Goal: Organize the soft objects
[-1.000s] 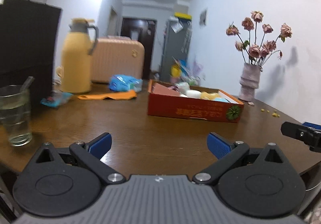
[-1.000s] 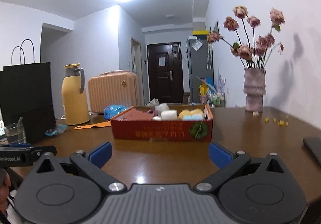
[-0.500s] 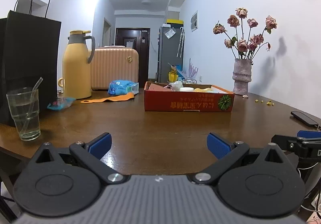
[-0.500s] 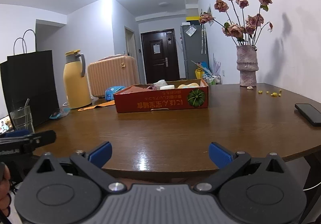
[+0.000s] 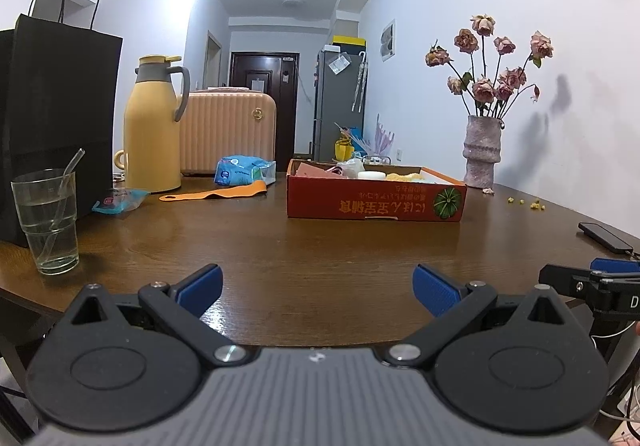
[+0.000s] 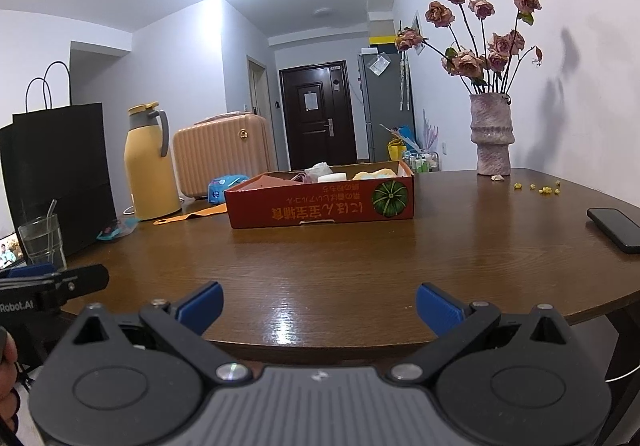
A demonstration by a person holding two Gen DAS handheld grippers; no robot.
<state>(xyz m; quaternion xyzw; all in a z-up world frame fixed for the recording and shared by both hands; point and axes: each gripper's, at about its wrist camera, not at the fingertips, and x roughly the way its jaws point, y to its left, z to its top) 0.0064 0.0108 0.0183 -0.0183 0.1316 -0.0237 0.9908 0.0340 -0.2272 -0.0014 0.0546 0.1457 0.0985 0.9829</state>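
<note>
A shallow red cardboard box [image 5: 376,200] [image 6: 320,204] sits near the middle of the brown table and holds several soft items in white, yellow and pink [image 6: 348,173]. A blue soft pack [image 5: 240,171] and an orange flat strip [image 5: 216,193] lie left of the box. My left gripper [image 5: 317,288] hovers open over the table's near edge, nothing between its blue pads. My right gripper [image 6: 319,304] is open too, at the near edge, well short of the box. Each gripper's tip shows at the side of the other's view.
A glass with a straw [image 5: 46,222], a black paper bag [image 5: 52,118], a yellow thermos jug [image 5: 152,126] and a peach suitcase [image 5: 228,134] stand at left. A vase of dried roses [image 6: 493,134] stands back right. A phone [image 6: 614,230] lies at the right edge.
Both grippers have pulled back from the box and dropped lower toward the table's near edge, so the box looks smaller and farther. Both have stayed open.
</note>
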